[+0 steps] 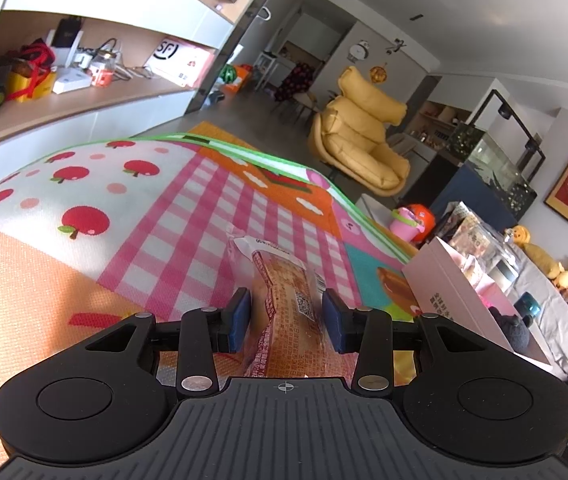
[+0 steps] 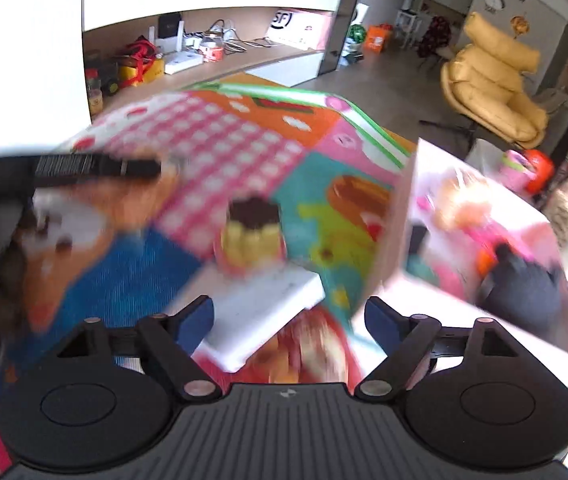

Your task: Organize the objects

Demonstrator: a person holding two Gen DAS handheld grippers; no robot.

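In the left wrist view my left gripper (image 1: pixel 287 320) is shut on a snack packet (image 1: pixel 284 300) with an orange-pink printed wrapper, which sticks out forward over the colourful play mat (image 1: pixel 187 200). A pink open box (image 1: pixel 444 284) stands to its right. The right wrist view is blurred. My right gripper (image 2: pixel 288 320) stands open above a white flat block (image 2: pixel 267 304) and a red packet (image 2: pixel 304 352), gripping neither. A yellow pudding-shaped toy (image 2: pixel 253 236) with a brown top sits further ahead on the mat. The pink box (image 2: pixel 484 248), holding several items, lies to the right.
The other gripper's black body (image 2: pixel 95 168) shows at the left of the right wrist view. A yellow lounge chair (image 1: pixel 364 140) stands beyond the mat. A low shelf (image 1: pixel 83 96) with clutter runs along the left wall. An orange-and-pink toy bucket (image 1: pixel 412 222) and a fish tank (image 1: pixel 496 168) are at the right.
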